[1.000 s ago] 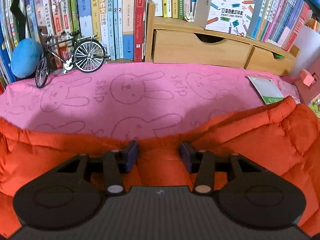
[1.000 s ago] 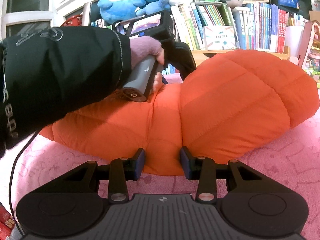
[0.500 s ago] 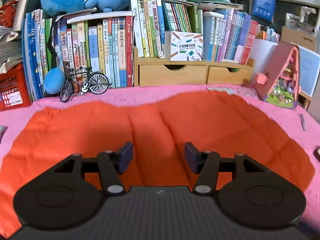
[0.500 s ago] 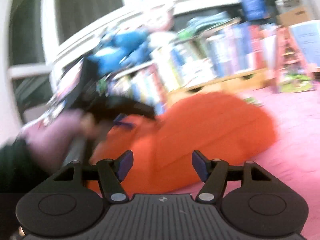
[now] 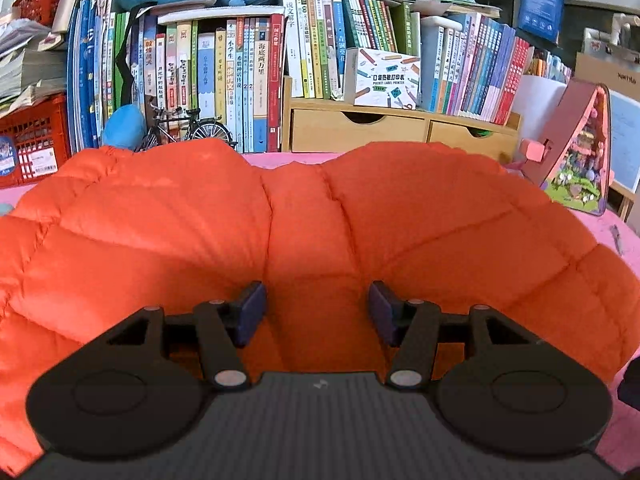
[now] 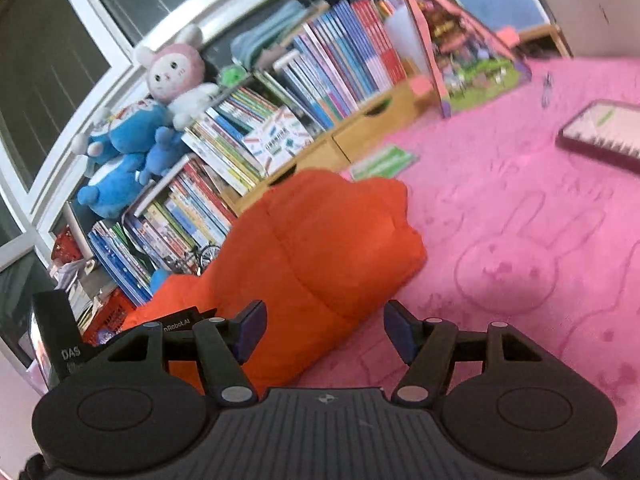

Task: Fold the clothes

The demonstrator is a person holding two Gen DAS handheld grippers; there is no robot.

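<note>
So the right tool [image 6: 320, 330] is hanging over the near edge of the puffy orange jacket [image 6: 304, 256], fingers spread wide with nothing between them. The jacket's bunched up on a pink bunny-print blanket [image 6: 520, 240]. Behind it there's a packed row of books [image 6: 248, 152], blue plushies [image 6: 120, 152] on top, and a green booklet [image 6: 384, 160] just beside the jacket's far end.

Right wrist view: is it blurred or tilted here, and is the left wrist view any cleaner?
Right wrist view: tilted, the bookshelf slanting, slightly soft with motion blur, orange jacket still readable. Left wrist view: level and sharp, book spines legible, only fisheye bowing at the edges.
</note>
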